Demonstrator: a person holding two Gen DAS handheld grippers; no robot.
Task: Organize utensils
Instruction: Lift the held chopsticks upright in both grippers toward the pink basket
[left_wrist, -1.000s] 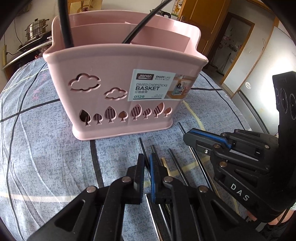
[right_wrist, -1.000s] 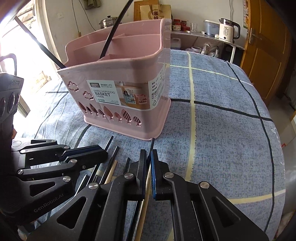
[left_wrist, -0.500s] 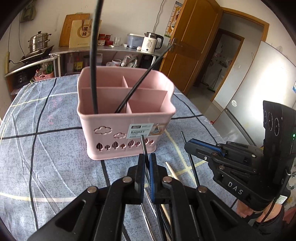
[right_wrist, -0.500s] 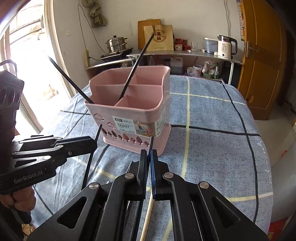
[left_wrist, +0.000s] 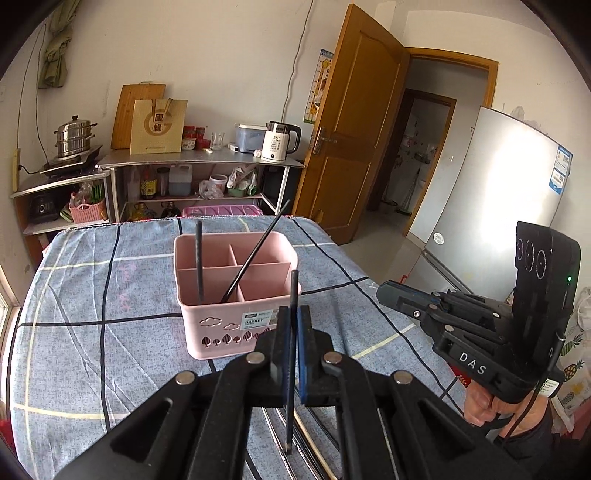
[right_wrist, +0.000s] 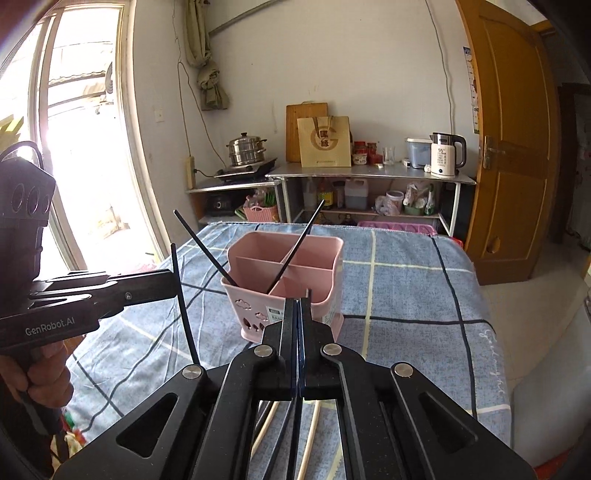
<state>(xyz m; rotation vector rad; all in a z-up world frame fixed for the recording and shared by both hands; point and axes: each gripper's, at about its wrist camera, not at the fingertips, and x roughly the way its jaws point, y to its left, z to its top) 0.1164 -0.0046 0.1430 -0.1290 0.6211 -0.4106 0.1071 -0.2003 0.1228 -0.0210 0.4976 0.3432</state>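
A pink divided basket (left_wrist: 236, 295) stands on the blue checked tablecloth, with two black chopsticks (left_wrist: 255, 251) leaning in it; it also shows in the right wrist view (right_wrist: 284, 280). My left gripper (left_wrist: 291, 325) is shut on a black chopstick (left_wrist: 292, 295), held upright above the table in front of the basket. That gripper (right_wrist: 173, 280) and its chopstick (right_wrist: 183, 306) show at left in the right wrist view. My right gripper (right_wrist: 298, 314) is shut on a thin black chopstick (right_wrist: 308, 293), also lifted; it appears at right in the left wrist view (left_wrist: 384, 291).
Several chopsticks, black and wooden (right_wrist: 308, 435), lie on the tablecloth (left_wrist: 92, 332) under the grippers. A shelf with a kettle (left_wrist: 279, 142) and a steamer pot (left_wrist: 74, 136) stands behind the table. A door and a fridge (left_wrist: 491, 206) are at right.
Both grippers have risen well above the table and pulled back from the basket, each lifting a chopstick off the pile.
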